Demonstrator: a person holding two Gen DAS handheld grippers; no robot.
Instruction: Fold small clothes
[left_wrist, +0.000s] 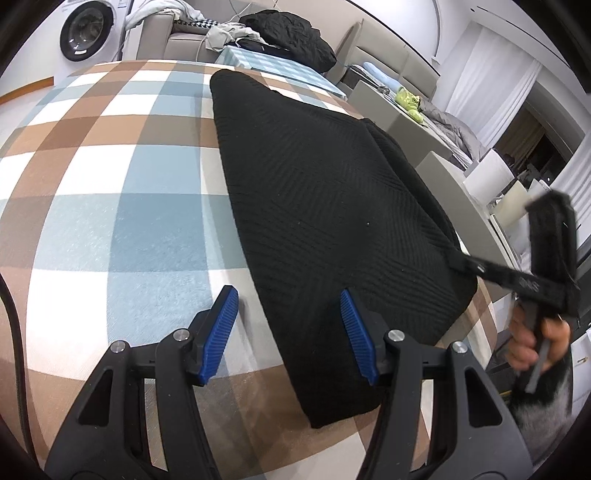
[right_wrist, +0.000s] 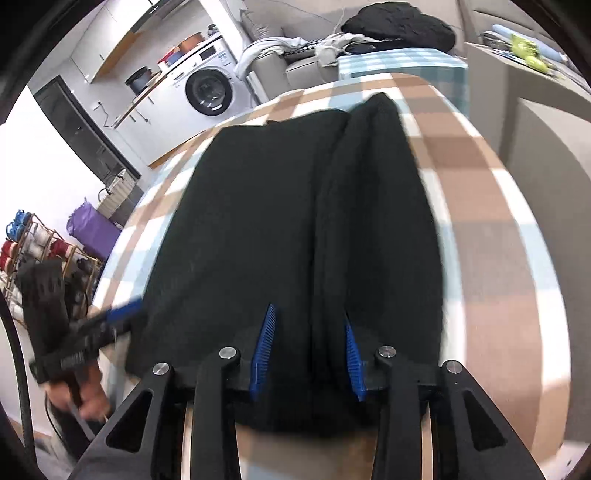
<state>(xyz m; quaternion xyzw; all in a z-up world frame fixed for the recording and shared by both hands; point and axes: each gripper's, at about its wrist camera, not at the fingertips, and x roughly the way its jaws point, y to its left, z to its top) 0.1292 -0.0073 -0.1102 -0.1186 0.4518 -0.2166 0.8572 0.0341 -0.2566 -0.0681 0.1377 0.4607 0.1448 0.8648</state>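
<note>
A black knit garment (left_wrist: 314, 177) (right_wrist: 258, 221) lies folded lengthwise on the checked tablecloth (left_wrist: 110, 184) (right_wrist: 480, 184). My left gripper (left_wrist: 288, 295) is open at the garment's near end. Its right pad (left_wrist: 354, 328) is over the cloth and its left pad (left_wrist: 221, 328) is over the bare tablecloth. My right gripper (right_wrist: 308, 314) hovers above the garment's near edge with its jaws apart. A raised fold runs between them, and the pads do not press it. In the left wrist view the right gripper (left_wrist: 476, 267) shows blurred at the garment's right corner, held by a hand (left_wrist: 535, 339).
The table's rounded edge (left_wrist: 480, 229) drops off close to the garment's right side. Beyond it are beige chairs (left_wrist: 388, 107), a sofa with a dark clothes pile (left_wrist: 291, 33) (right_wrist: 399, 24), a washing machine (left_wrist: 86, 29) (right_wrist: 207, 90) and a shoe rack (right_wrist: 37, 251).
</note>
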